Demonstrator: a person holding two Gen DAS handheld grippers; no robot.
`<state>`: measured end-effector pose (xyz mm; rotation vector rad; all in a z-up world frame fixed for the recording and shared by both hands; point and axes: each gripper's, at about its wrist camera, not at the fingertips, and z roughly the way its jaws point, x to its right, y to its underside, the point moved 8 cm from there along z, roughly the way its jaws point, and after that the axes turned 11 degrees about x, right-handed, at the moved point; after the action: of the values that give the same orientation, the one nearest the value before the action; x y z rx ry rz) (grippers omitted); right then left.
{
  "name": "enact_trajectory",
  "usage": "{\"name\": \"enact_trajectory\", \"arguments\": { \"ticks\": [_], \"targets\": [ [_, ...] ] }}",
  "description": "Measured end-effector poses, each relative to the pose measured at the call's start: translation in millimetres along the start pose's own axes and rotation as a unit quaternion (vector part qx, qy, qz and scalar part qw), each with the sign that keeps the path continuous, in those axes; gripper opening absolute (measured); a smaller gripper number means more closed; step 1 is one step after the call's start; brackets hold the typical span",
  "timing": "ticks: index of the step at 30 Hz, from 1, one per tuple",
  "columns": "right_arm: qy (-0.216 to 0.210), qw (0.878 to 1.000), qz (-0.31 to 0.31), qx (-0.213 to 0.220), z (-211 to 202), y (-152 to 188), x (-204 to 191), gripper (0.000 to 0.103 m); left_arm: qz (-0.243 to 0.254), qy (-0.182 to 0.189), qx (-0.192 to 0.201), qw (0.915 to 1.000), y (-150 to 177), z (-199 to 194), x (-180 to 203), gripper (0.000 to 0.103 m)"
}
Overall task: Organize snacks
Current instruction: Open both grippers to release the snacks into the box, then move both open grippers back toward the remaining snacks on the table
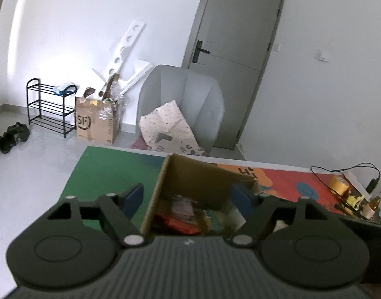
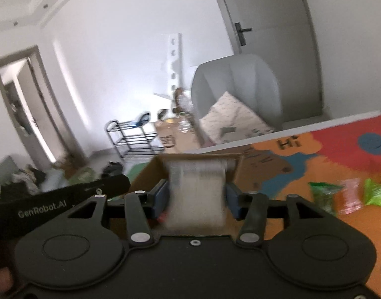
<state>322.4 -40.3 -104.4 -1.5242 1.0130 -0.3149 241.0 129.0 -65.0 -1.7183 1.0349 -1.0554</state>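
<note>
Fingers of the left gripper (image 1: 190, 196) stand wide apart with nothing between them, straddling the near left wall of the open cardboard box (image 1: 165, 174), while the right gripper (image 2: 197, 195) has a pale, blurred snack packet (image 2: 196, 189) between its blue pads; whether they press it I cannot tell. That box sits on the colourful mat (image 1: 115, 164) covering the desk, with snack packets (image 1: 183, 214) lying inside. Smaller green and pink packets (image 2: 349, 195) lie loose on the mat to the right, near the box.

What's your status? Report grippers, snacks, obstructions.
Left gripper open over cardboard box. Right gripper, pale packet between pads, above box. Loose snacks on mat. Nothing blocking.
</note>
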Motion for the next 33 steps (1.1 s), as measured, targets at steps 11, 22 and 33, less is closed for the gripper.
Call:
{"name": "enact_trajectory", "arguments": {
  "ticks": [11, 22, 33],
  "targets": [
    [0.044, 0.999, 0.004, 0.01, -27, 1, 35, 0.08, 0.008, 0.008, -0.015, 0.9998, 11, 3, 10, 0.092],
    [0.084, 0.996, 0.02, 0.017, -53, 2, 77, 0.086, 0.021, 0.039, -0.032, 0.9985, 25, 4, 46, 0.094],
    [0.114, 0.993, 0.02, 0.015, -79, 8, 117, 0.095, 0.044, 0.079, -0.044, 0.9949, 40, 6, 97, 0.096]
  ]
}}
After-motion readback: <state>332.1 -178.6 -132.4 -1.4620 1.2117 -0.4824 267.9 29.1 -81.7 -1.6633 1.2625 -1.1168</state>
